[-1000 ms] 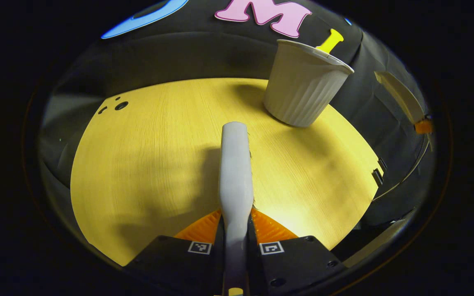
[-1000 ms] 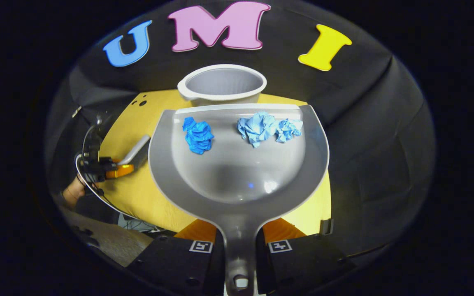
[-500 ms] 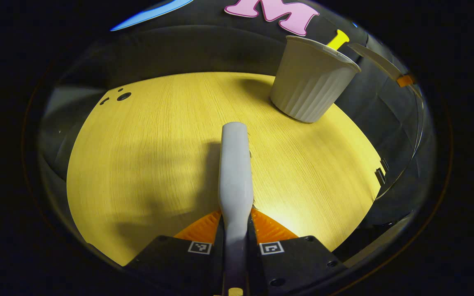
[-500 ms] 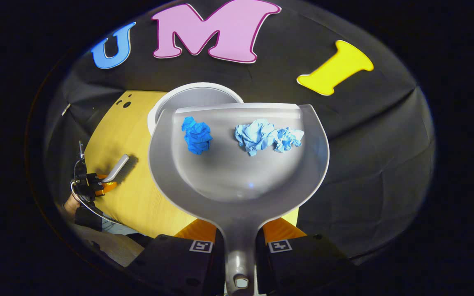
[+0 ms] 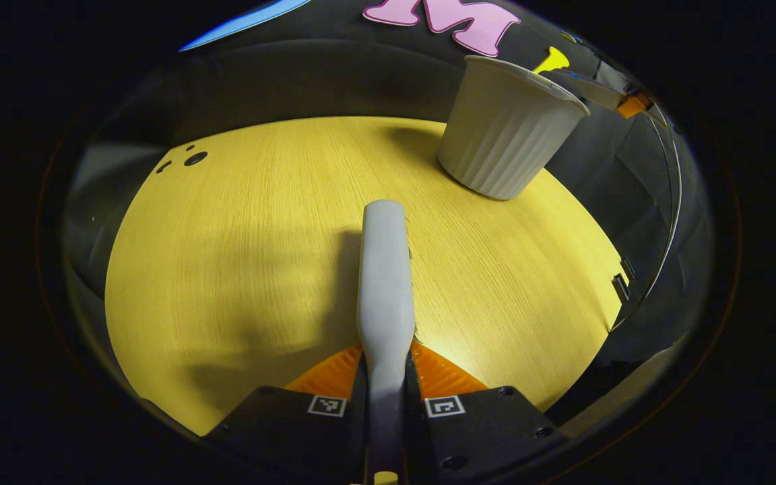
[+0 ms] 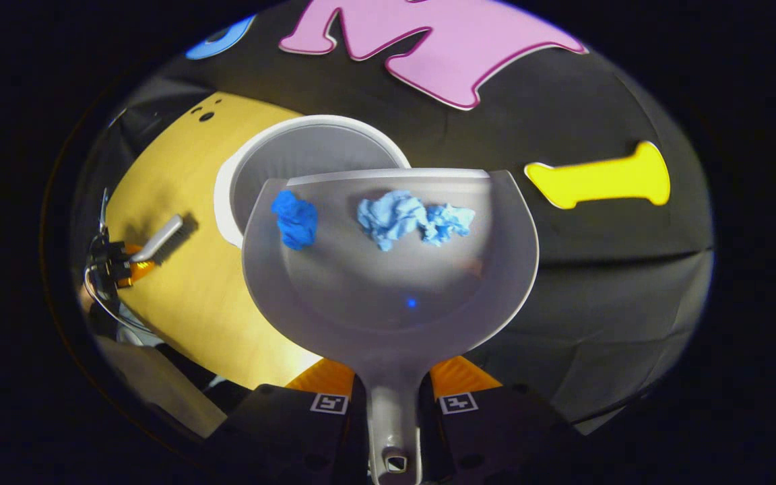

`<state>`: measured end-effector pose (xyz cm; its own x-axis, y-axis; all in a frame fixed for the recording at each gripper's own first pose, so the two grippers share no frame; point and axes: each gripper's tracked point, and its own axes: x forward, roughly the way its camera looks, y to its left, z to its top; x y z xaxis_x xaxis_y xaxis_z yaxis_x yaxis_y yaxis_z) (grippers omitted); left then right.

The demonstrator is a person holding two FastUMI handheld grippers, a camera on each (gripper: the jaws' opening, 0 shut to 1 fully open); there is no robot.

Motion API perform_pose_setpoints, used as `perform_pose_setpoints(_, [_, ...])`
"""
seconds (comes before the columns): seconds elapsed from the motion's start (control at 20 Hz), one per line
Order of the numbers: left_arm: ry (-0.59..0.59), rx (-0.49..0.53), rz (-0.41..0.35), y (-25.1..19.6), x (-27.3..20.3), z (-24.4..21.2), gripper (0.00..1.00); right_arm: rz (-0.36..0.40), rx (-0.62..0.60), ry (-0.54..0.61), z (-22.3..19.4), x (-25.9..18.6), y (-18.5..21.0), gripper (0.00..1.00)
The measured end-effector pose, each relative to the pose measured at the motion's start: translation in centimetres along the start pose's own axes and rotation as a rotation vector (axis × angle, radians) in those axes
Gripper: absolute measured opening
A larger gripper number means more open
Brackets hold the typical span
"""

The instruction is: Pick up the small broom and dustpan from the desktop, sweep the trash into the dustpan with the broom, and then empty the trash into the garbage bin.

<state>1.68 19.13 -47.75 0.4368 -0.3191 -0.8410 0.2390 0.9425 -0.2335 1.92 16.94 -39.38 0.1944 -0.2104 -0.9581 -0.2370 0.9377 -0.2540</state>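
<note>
In the right gripper view my right gripper (image 6: 393,380) is shut on the handle of the grey dustpan (image 6: 388,283). The pan is held up, tilted, its front lip over the right part of the white garbage bin (image 6: 294,151). Three crumpled blue paper wads (image 6: 388,217) lie near that lip. In the left gripper view my left gripper (image 5: 385,367) is shut on the grey small broom (image 5: 384,269), which points forward low over the yellow desktop (image 5: 240,236). The ribbed bin (image 5: 506,128) stands at the far right there, with the dustpan edge (image 5: 597,94) just beyond its rim. The left gripper (image 6: 122,259) with the broom (image 6: 159,236) also appears at the left of the right gripper view.
The wooden desktop (image 6: 179,269) has small dark holes (image 5: 192,158) at its far left corner. Black cloth walls close in behind and to the right. A cable (image 6: 102,303) hangs by the hand holding the left gripper.
My right gripper has carried the dustpan up and rightward over the bin and tilted it; the wads have slid toward the lip. The left gripper with the broom has barely moved.
</note>
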Motion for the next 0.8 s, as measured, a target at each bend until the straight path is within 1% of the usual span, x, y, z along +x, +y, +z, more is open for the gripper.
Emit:
perform_pose_setpoints(0.1, [0.005,-0.001,-0.001,0.3,0.1,-0.1,0.31,-0.007,-0.047,0.037,0.0,0.0,-0.5,0.34])
perform_pose_setpoints(0.25, [0.008,-0.007,0.004,0.6,0.3,0.0,0.31,-0.039,-0.124,0.075,0.4,-0.1,-1.2,0.34])
perform_pose_setpoints(0.3, [0.009,-0.010,0.004,0.6,0.3,-0.1,0.31,-0.042,-0.141,0.080,0.5,-0.1,-1.2,0.34])
perform_pose_setpoints(0.35, [0.010,-0.012,0.002,0.7,0.4,-0.2,0.28,-0.047,-0.163,0.082,0.6,0.2,-1.1,0.34])
perform_pose_setpoints(0.4, [0.011,-0.013,0.002,0.8,0.5,-0.2,0.28,-0.063,-0.197,0.089,0.8,0.2,-1.4,0.34])
perform_pose_setpoints(0.45, [0.010,-0.013,0.003,0.8,0.6,-0.2,0.31,-0.087,-0.231,0.092,1.3,0.2,-2.1,0.34])
perform_pose_setpoints(0.55, [0.007,-0.008,0.003,0.7,0.6,-0.2,0.25,-0.135,-0.302,0.102,1.8,-0.1,-2.7,0.34])
perform_pose_setpoints(0.6, [0.007,-0.002,0.007,0.7,0.6,-0.2,0.28,-0.160,-0.341,0.108,2.1,-0.3,-2.9,0.34])
perform_pose_setpoints(0.65, [0.008,0.009,0.017,0.7,0.7,-0.2,0.25,-0.192,-0.388,0.114,2.3,-0.4,-3.2,0.34])
perform_pose_setpoints(0.7, [0.012,0.022,0.033,1.0,0.8,-0.2,0.28,-0.228,-0.439,0.116,2.7,-0.6,-3.7,0.34])
perform_pose_setpoints(0.75, [0.017,0.030,0.050,1.3,0.9,-0.4,0.28,-0.254,-0.484,0.123,3.1,-0.7,-4.0,0.34])
perform_pose_setpoints(0.8, [0.019,0.034,0.060,1.5,0.9,-0.3,0.28,-0.260,-0.499,0.126,3.2,-0.8,-4.0,0.34])
